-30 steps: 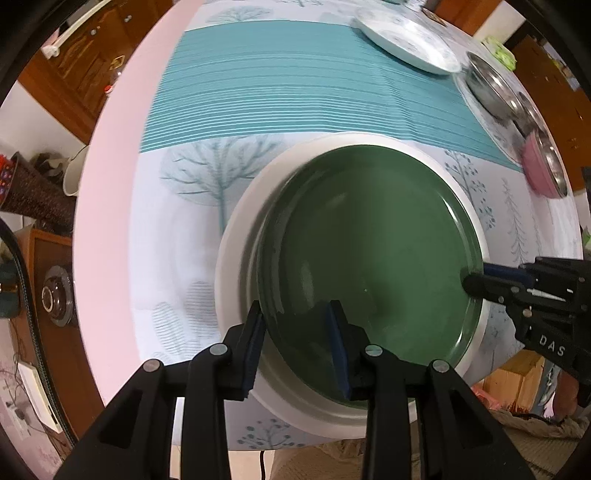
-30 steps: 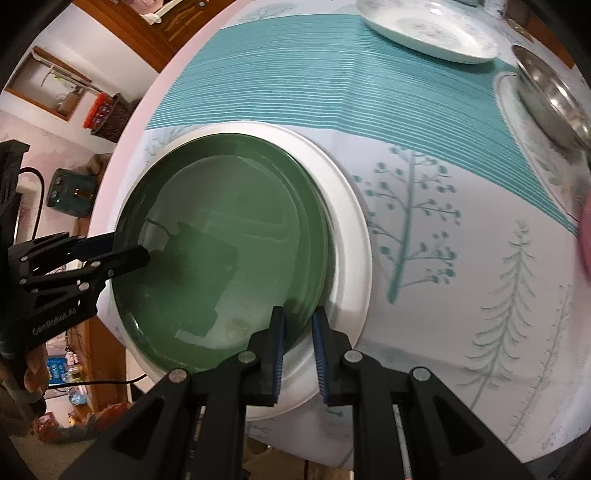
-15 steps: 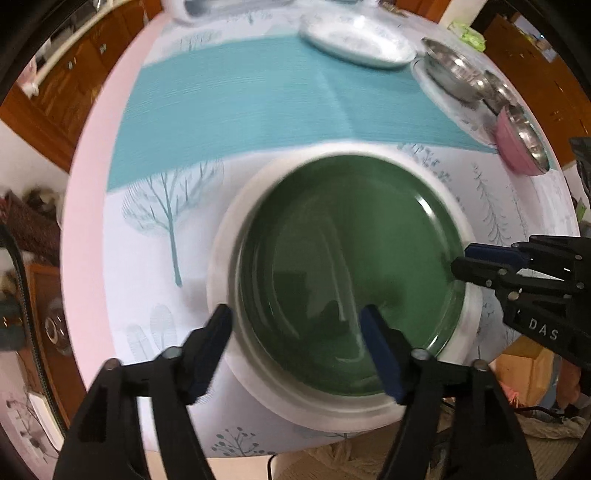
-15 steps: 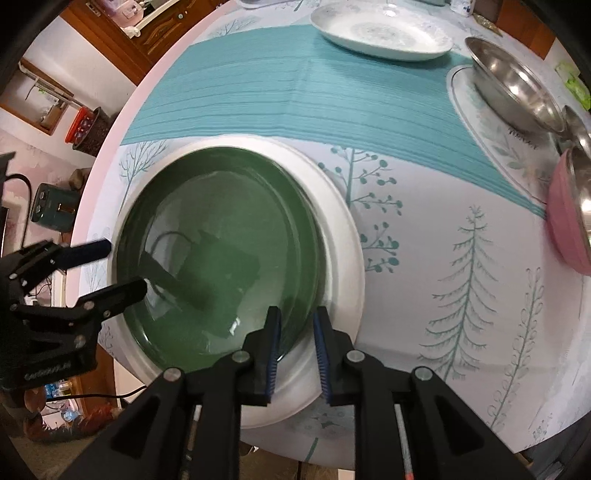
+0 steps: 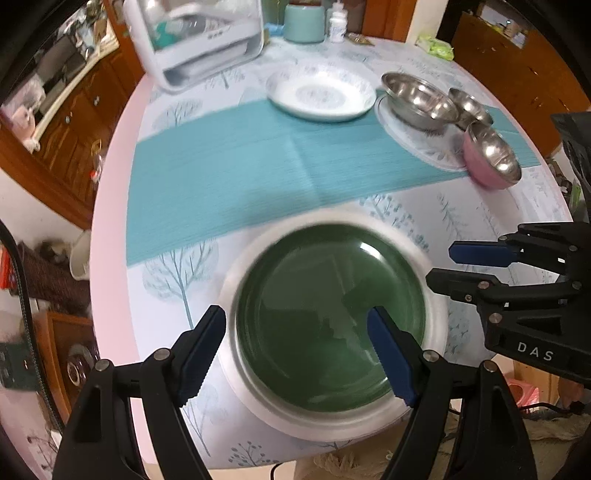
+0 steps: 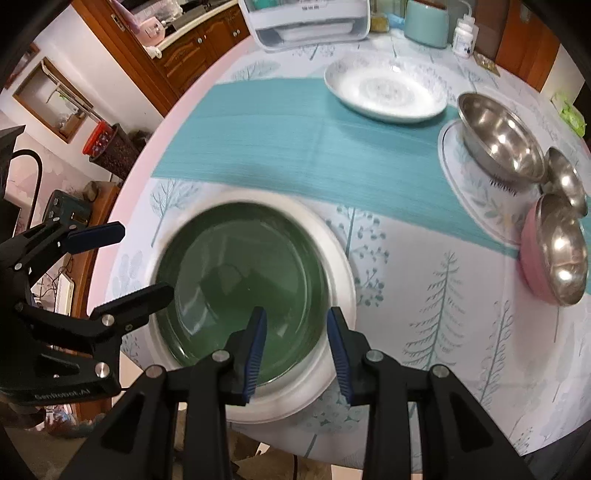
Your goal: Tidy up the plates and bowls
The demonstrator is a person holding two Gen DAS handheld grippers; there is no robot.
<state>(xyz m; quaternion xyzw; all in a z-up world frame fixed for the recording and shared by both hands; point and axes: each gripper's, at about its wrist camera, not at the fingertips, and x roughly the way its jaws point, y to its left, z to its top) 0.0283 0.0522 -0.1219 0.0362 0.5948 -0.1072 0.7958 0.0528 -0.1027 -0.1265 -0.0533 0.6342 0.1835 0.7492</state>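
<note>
A green plate rests on a larger white plate at the table's near edge. My left gripper is open and raised above the stack's near rim. My right gripper is open and empty over the stack's near right rim; it also shows in the left wrist view. A white patterned plate lies at the far middle. A large steel bowl, a small steel bowl and a pink bowl stand at the right.
A teal runner crosses the round table. A white appliance, a teal canister and a white bottle stand at the far edge. A flat patterned plate lies under the large steel bowl.
Both grippers have opened and let go of the green plate's rim. Both have pulled back and up, so more of the table shows.
</note>
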